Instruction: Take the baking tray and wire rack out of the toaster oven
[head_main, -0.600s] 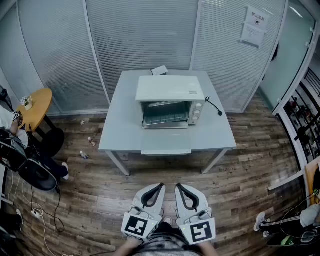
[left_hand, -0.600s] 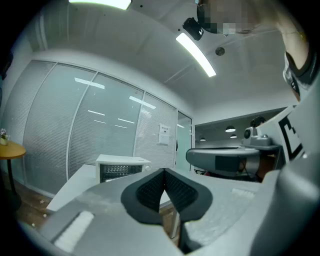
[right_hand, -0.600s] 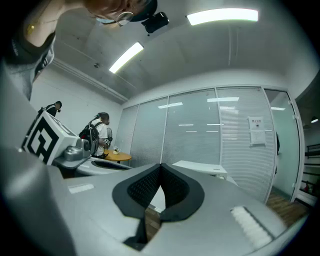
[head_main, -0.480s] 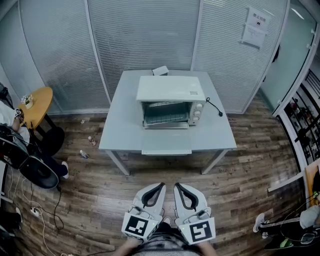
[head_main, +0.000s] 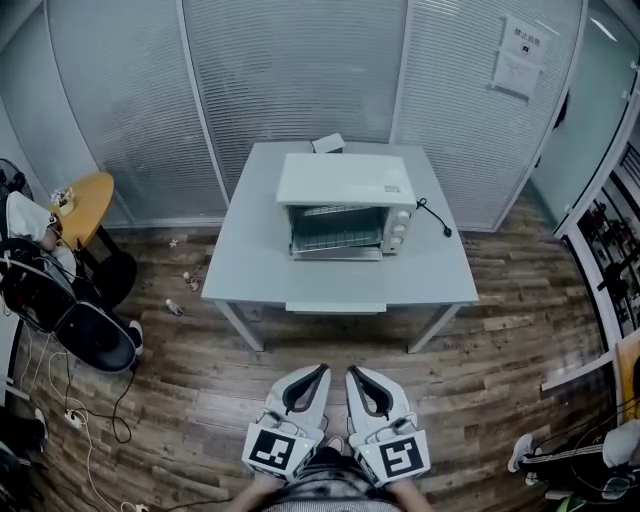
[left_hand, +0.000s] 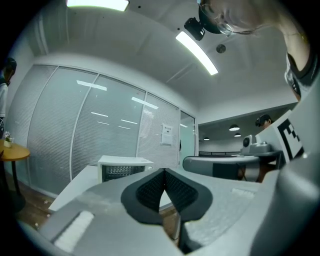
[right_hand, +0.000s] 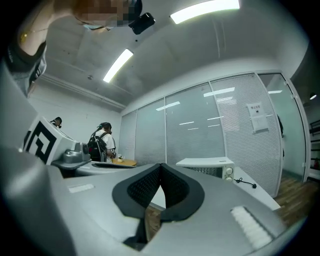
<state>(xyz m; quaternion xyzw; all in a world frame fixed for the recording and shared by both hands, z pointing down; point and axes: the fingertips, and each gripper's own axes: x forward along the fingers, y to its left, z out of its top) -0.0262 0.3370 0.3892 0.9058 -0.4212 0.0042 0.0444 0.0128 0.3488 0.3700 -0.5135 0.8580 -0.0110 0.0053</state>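
**Both claws closed and empty, well short of the toaster oven**

The left claw (head_main: 323, 370) and right claw (head_main: 351, 370) are held side by side low in the head view, above the wood floor (head_main: 180, 400). Each has its jaws pressed together with nothing between them. The white toaster oven (head_main: 345, 195) stands toward the back of the grey bench (head_main: 255, 265), well apart from both claws, with its door (head_main: 336, 254) dropped open. A wire rack (head_main: 335, 236) shows inside the cavity. A baking tray may lie in there with it, though the oven is too small in the frame to be sure. A black cord (head_main: 432, 213) trails from the oven's right side, and a small box (head_main: 327, 143) sits just behind the oven. Both gripper views look level across the bench edge, with the oven beyond the closed jaw tips.
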